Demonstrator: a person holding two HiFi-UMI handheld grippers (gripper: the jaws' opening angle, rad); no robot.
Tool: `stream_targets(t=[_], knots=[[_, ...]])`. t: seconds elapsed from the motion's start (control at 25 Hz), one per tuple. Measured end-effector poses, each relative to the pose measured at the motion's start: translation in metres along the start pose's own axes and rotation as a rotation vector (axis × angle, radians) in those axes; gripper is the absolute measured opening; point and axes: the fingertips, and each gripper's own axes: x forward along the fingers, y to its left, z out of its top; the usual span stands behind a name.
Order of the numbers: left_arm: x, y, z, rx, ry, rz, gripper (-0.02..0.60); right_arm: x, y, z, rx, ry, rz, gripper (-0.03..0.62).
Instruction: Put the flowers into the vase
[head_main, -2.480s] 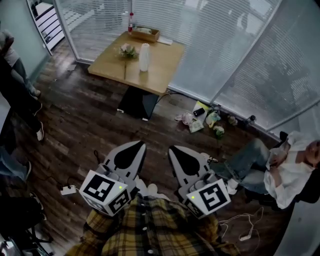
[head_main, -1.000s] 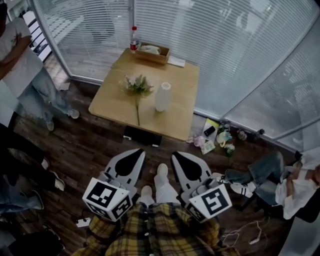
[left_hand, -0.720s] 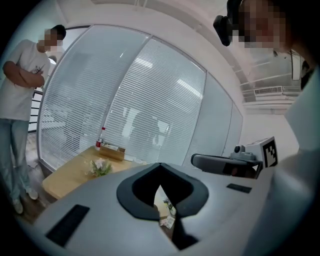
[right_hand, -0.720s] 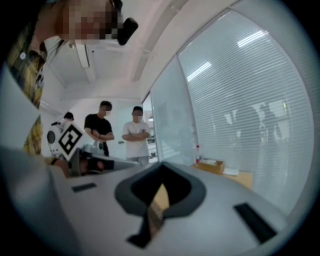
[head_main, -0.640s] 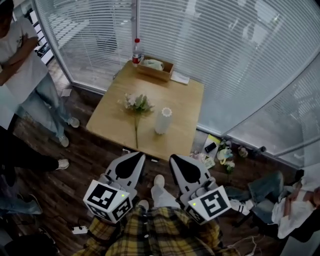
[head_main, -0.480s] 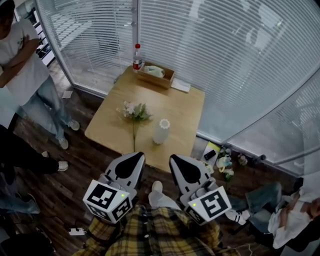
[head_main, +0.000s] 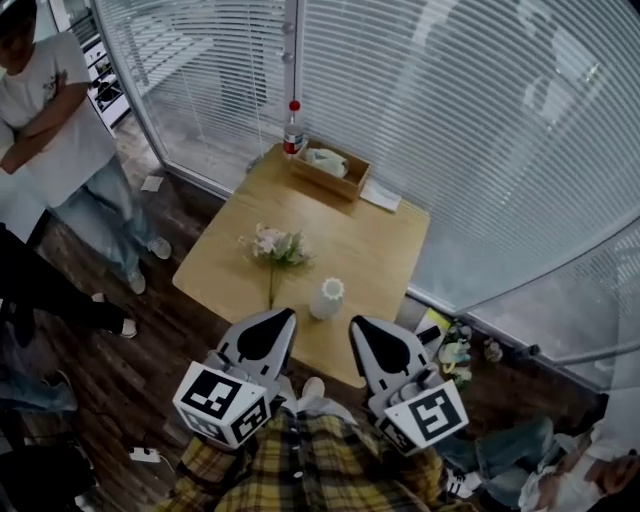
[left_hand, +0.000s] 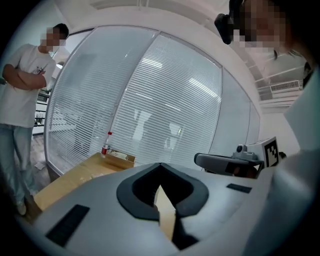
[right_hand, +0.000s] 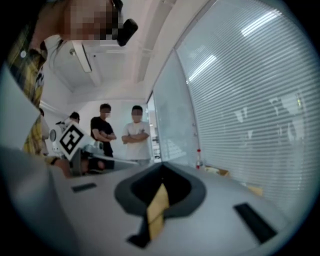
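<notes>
Left tongs (head_main: 285, 316) and right tongs (head_main: 358, 326) both closed, empty, at the near edge of the table (head_main: 375, 250).
The flowers (head_main: 275, 246) lie flat on it, just beyond the upright vase (head_main: 327, 298). Reaching past, I could tip the vase or crush the thin stem.

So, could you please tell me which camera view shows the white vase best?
The head view: the white vase stands upright on the wooden table, beside the flowers that lie there, in full sight. Neither the left gripper view nor the right gripper view shows the vase at all.
</notes>
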Motion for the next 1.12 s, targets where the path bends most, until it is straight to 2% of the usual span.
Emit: stream_targets(t=[0.2, 0.36, 0.68, 0.92, 1.12], knots=[[0.013, 0.027, 0.001, -0.013, 0.029, 0.006, 0.011, 0.027, -0.01, -0.003, 0.015, 0.011, -0.01, 0.014], [0.029, 0.052, 0.002, -0.016, 0.05, -0.016, 0.011, 0.047, -0.024, -0.008, 0.032, 0.023, -0.051, 0.014], [0.065, 0.116, 0.006, -0.021, 0.141, -0.09, 0.011, 0.091, -0.062, -0.016, 0.052, 0.062, -0.214, 0.014], [0.089, 0.162, -0.026, -0.065, 0.29, -0.112, 0.011, 0.105, -0.081, -0.028, 0.095, 0.089, -0.341, 0.014], [0.104, 0.178, -0.069, -0.131, 0.424, -0.12, 0.015, 0.103, -0.096, -0.034, 0.138, 0.092, -0.392, 0.014]])
